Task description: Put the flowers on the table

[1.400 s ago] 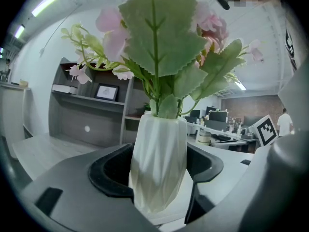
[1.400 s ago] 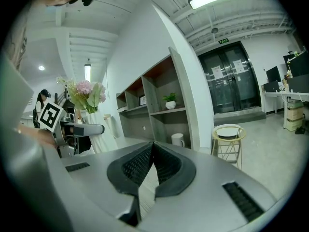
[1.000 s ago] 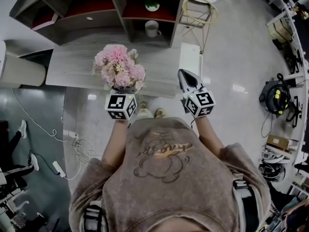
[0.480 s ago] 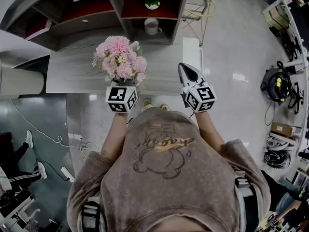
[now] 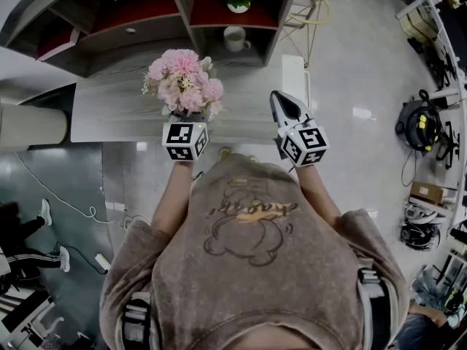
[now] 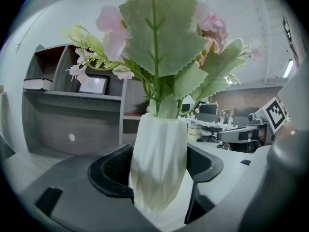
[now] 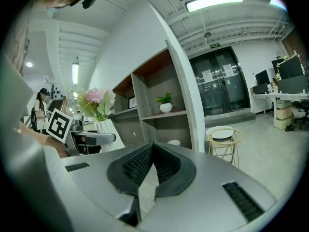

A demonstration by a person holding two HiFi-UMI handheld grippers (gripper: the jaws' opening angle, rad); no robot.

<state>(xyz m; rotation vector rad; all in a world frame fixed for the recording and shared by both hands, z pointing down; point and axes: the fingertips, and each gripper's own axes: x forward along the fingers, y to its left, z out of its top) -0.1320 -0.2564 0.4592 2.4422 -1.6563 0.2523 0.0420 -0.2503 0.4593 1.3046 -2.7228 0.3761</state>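
Left hand-held gripper (image 6: pixel 157 179) clamped on white faceted vase (image 6: pixel 160 153), upright between jaws. Pink flowers with green leaves (image 5: pixel 184 83) rising above jaws, over pale wood-grain tabletop (image 5: pixel 109 106). Right hand-held gripper (image 7: pixel 147 164) well apart to right, jaw tips together, holding nothing.

Left tool (image 5: pixel 187 119) clamped on vase (image 6: pixel 157 153); right tool (image 5: pixel 282 104) closed, empty
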